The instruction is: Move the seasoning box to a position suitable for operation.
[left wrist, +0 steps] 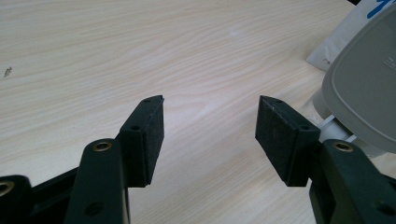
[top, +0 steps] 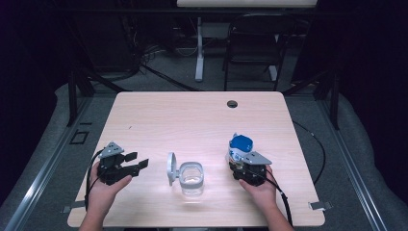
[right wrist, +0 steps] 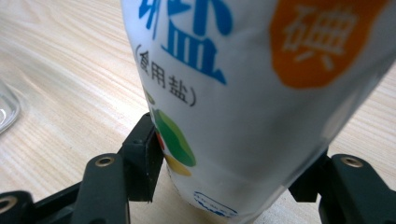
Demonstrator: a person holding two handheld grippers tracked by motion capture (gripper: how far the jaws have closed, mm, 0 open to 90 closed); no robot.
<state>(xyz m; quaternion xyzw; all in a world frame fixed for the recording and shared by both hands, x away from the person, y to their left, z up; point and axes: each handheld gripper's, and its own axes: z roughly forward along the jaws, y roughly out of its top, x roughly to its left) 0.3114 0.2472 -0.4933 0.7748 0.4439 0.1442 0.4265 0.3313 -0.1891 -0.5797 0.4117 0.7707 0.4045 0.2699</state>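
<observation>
The right gripper pinches a white bag of table salt low on its body, one jaw pressed to each side; the bag stands upright with its blue top above the jaws, near the desk's near right corner; its long axis runs vertical, so pouring would, I judge, call for a tilt toward the left. There, just beside the bag and well inside the near edge, sits the clear glass jar, mouth up, its grey hinged lid swung open on the left side; the right gripper is the nearer one to the mouth. The left gripper rests near the near left corner, jaws spread on nothing, pointing at the lid.
</observation>
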